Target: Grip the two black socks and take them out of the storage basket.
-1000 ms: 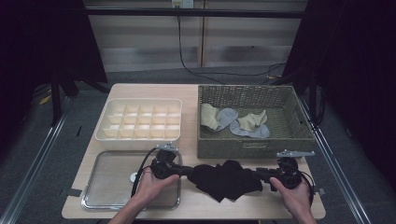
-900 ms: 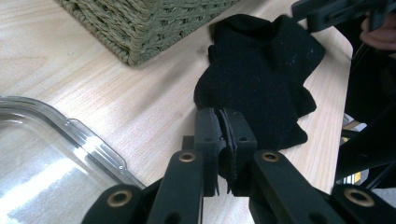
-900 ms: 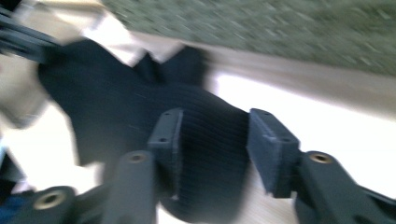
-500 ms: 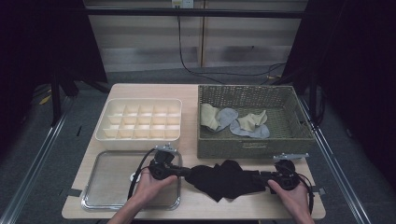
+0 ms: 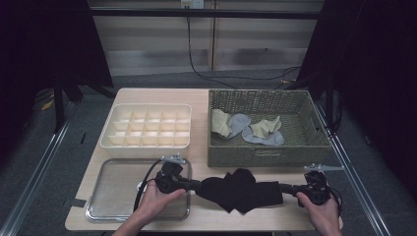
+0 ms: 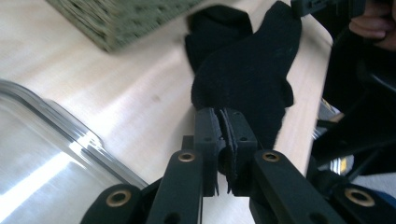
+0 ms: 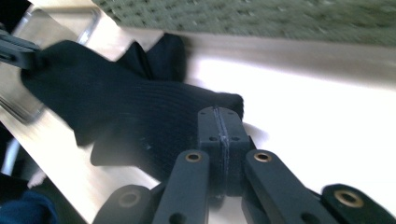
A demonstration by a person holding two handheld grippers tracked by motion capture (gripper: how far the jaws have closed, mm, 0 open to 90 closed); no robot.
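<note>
Up at two o'clock on the table (image 5: pixel 201 105) sits the woven basket (image 5: pixel 268 152), and inside it lie four small cloth pieces, two cream (image 5: pixel 220 123) and two grey (image 5: pixel 239 123), bunched toward its left and middle. At eleven o'clock stands one cream divider box (image 5: pixel 146 143), its little compartments bare. One metal tray (image 5: pixel 98 209) lies at seven o'clock, nothing resting in it. Down front at six o'clock, just beside the basket's near wall, the black sock (image 5: pixel 241 191) stretches between two grippers. The left gripper (image 5: pixel 197 185) is clamped on the sock's end, fabric pinched between its jaws. The right gripper (image 5: pixel 284 187) has just snapped closed, jaws pressed flat together at the sock's other end; whether fabric is caught there I cannot tell.
</note>
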